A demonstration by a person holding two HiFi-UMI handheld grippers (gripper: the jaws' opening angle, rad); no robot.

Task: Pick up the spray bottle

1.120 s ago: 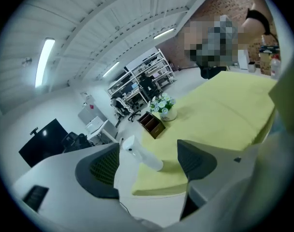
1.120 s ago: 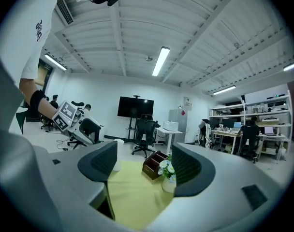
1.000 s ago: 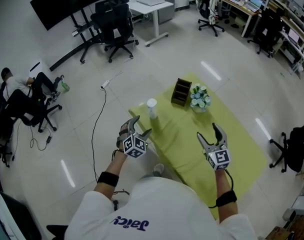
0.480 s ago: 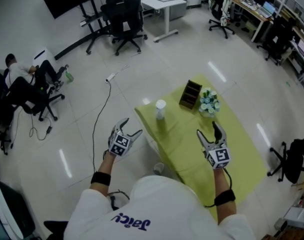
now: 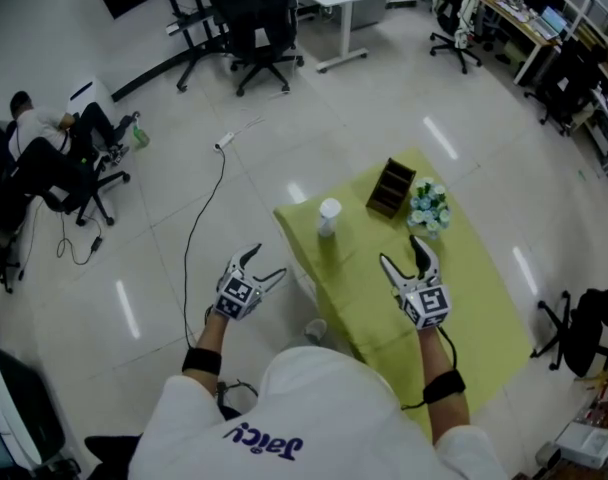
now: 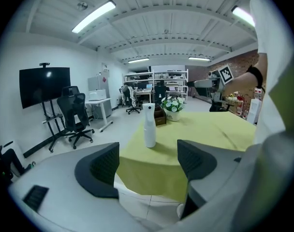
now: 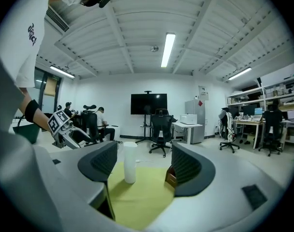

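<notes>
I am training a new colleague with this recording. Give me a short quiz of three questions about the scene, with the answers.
1. True or false: the right gripper is shut on the spray bottle.
2. Where does the spray bottle stand? A) on the floor; B) upright on the yellow-green tablecloth, near a corner; C) lying on a chair.
3. Fill in: beside the brown box stands a pot of ____.
Key: 1 false, its fingers are apart with nothing gripped; 2 B; 3 flowers.
</notes>
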